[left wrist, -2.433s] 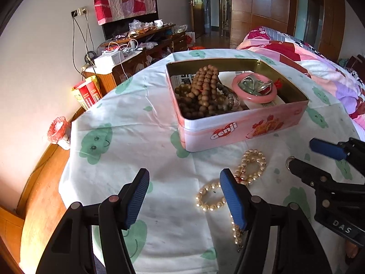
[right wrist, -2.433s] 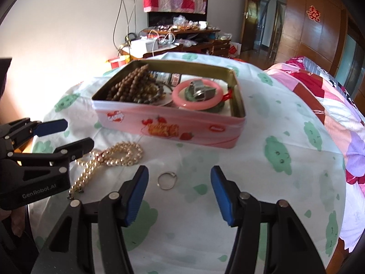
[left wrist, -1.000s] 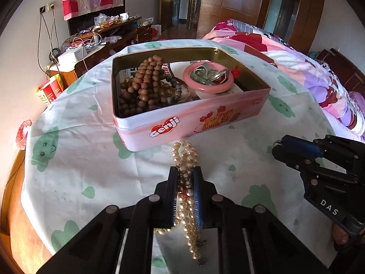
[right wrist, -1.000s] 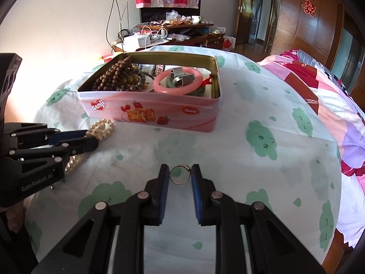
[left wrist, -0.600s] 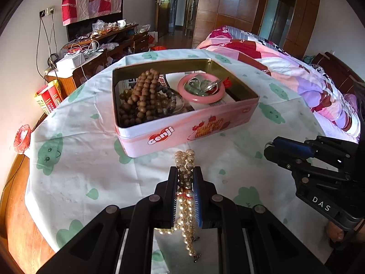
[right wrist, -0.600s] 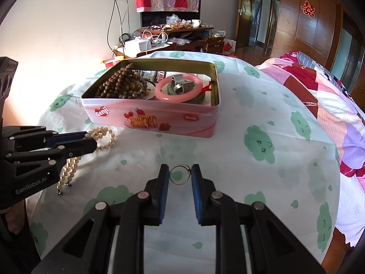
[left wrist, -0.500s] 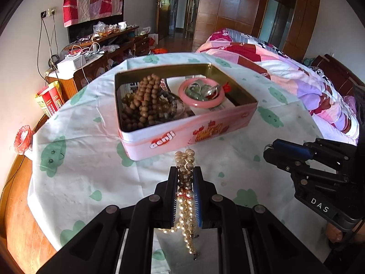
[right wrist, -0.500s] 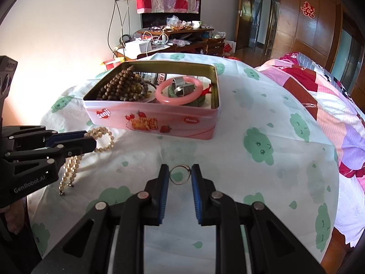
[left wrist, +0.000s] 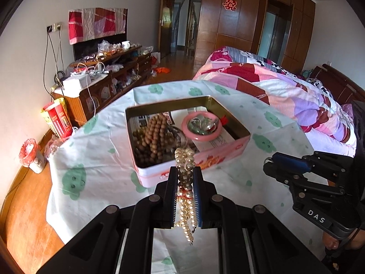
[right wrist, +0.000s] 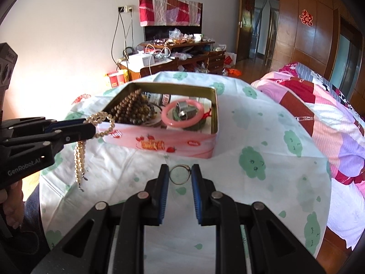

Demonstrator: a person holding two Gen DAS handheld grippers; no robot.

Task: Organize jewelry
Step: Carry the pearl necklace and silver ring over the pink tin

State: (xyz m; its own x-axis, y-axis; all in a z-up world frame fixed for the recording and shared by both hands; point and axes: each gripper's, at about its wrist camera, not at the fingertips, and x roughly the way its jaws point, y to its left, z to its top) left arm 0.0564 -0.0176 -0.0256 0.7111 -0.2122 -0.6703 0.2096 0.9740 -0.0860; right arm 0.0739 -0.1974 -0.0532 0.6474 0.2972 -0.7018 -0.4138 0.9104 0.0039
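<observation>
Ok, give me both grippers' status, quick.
Left gripper: jaws closed on the pearl necklace, its ends dangling.
Right gripper: jaws closed on the thin metal ring.

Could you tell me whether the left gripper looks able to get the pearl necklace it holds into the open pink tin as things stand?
Probably yes. The left gripper is shut on the pearl bead necklace, which hangs clear of the tablecloth, and the lidless pink rectangular tin sits just ahead. The right gripper stays off to the side.
</observation>
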